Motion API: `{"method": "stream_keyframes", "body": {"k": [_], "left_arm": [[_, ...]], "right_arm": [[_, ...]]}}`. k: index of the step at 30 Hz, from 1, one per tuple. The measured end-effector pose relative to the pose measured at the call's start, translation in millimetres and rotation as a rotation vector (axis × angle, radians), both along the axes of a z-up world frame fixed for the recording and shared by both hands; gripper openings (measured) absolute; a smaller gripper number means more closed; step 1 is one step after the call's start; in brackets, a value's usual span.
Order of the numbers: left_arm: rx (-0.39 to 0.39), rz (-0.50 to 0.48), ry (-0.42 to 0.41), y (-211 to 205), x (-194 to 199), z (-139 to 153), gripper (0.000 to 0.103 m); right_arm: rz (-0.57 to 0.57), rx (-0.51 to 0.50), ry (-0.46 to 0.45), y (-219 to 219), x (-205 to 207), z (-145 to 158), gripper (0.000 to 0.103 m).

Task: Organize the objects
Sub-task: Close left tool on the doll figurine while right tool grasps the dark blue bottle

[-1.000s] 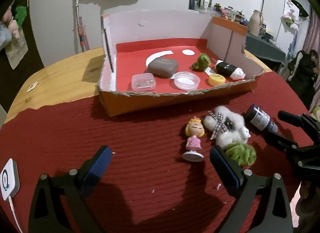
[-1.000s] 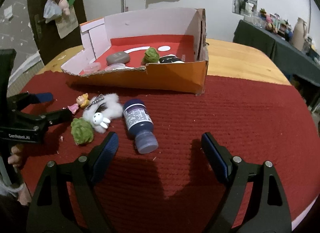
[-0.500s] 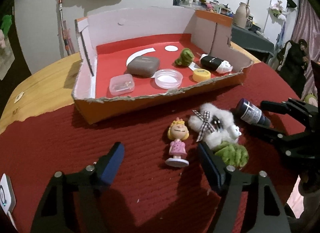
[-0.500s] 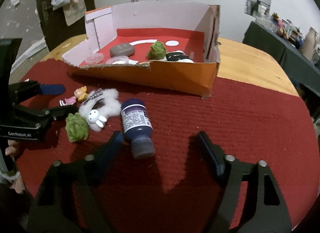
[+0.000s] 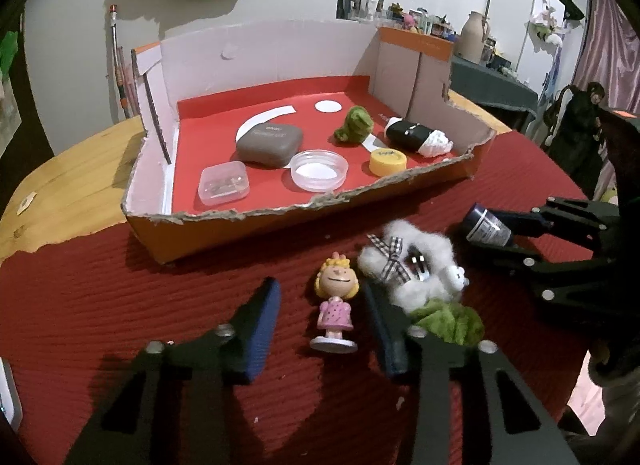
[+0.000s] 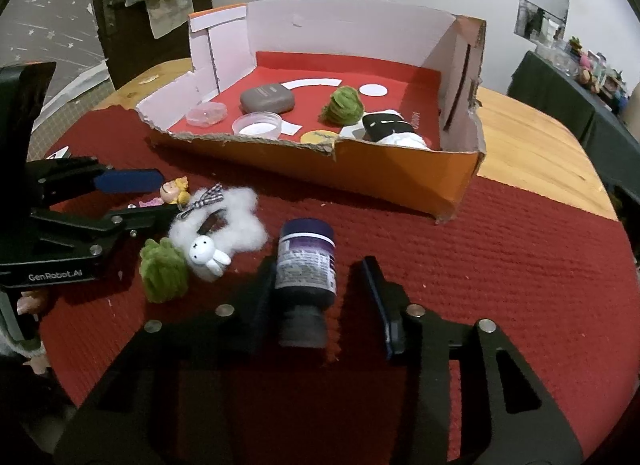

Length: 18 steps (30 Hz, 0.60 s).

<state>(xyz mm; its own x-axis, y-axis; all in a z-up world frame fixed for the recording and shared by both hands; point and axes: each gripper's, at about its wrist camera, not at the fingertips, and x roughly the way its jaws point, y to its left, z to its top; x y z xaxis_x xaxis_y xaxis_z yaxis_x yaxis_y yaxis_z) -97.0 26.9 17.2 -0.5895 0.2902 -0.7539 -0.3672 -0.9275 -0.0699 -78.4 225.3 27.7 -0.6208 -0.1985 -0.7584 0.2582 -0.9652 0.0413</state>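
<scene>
A small doll [image 5: 335, 305] with yellow hair and a pink dress stands on the red cloth. It is between the fingers of my left gripper [image 5: 320, 290], whose jaws are closing with a gap still on each side of it. A dark purple bottle [image 6: 306, 261] lies on the cloth between the fingers of my right gripper [image 6: 318, 265]. Those jaws are closing too; the left finger is against the bottle and the right one stands clear. The right wrist view shows the left gripper [image 6: 168, 195] around the doll [image 6: 174, 193].
A white fluffy bunny clip [image 5: 416, 265] and a green fluffy ball [image 5: 448, 323] lie just right of the doll. Behind stands a torn cardboard box [image 5: 224, 241] holding a grey case [image 5: 269, 143], a clear box, a round lid, a yellow cap and other small items. Wooden table [image 6: 532, 145] shows beyond the cloth.
Both grippers' jaws have narrowed a lot. The left gripper has come around the doll, and the right one has come around the bottle.
</scene>
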Motion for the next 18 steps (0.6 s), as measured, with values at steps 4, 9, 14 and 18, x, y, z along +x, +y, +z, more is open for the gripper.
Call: {"method": "stream_keyframes", "body": {"k": [4,9,14,18], "left_arm": [[0.041,0.001,-0.010,-1.6,-1.8,0.5,0.023],[0.049,0.004,-0.008,-2.5,1.5,2.7,0.023],[0.076,0.005,0.004,-5.2,6.2,10.5,0.023],[0.085,0.003,0.021,-6.2,11.6,17.0,0.023]], "right_arm": [[0.008,-0.019,0.011,-1.5,0.4,0.1,0.027],[-0.004,-0.063,0.031,1.7,4.7,5.8,0.027],[-0.001,-0.096,0.061,3.6,9.9,20.6,0.027],[0.005,-0.100,0.067,1.3,11.6,24.7,0.027]]}}
